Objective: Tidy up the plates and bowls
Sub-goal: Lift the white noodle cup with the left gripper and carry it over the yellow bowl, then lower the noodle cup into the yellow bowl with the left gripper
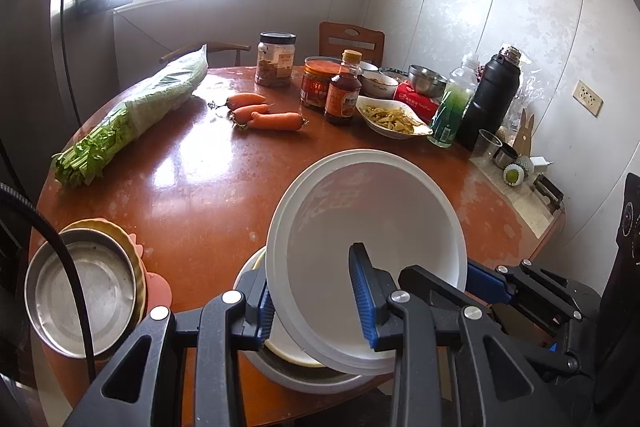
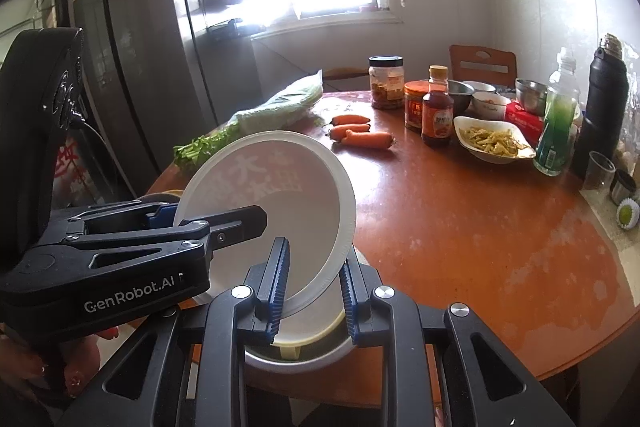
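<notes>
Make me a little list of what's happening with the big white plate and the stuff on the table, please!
held thing: white plate, tilted up on its edge
left gripper: shut on the plate's near rim
right gripper: shut on the plate's rim too
under the plate: stack of bowls at the table's near edge
other dishes: metal bowl on a stack of its own, to the left in the left wrist view
table: round, reddish brown
food: three carrots, bag of greens, dish of yellow strips
far side: jars, sauce bottle, black flask
</notes>
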The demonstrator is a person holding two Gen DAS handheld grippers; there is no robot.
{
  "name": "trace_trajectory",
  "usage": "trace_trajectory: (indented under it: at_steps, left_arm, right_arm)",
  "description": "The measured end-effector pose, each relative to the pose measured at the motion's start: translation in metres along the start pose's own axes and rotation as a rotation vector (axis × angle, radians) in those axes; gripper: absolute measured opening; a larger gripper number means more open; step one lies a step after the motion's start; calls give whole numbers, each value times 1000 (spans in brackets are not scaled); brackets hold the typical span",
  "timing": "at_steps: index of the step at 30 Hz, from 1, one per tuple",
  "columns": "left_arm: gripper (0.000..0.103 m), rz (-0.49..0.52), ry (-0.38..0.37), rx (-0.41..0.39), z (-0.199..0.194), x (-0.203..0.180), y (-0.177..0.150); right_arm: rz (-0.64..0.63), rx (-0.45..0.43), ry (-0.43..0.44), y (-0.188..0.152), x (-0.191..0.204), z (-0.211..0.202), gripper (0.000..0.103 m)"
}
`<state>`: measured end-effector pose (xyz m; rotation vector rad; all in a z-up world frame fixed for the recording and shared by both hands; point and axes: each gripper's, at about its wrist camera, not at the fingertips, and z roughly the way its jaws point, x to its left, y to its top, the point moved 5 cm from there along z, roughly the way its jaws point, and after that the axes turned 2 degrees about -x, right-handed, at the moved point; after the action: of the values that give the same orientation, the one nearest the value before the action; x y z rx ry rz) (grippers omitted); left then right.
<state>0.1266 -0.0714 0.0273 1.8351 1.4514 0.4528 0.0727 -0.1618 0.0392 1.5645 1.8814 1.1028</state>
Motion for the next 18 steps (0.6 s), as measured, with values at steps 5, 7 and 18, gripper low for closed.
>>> trace_trajectory:
  at_steps: [5,7,18]
  left_arm:
    - [35,-5,10,-4,-1,5,-9]
    - [35,-4,17,-1,0,7,-13]
    - [35,-23,30,25,11,19,-30]
  right_arm:
    - [-3,3,7,-7,5,1,25]
    - [-8,8,10,-10,7,3,25]
    - [-22,51,12,-26,12,21,25]
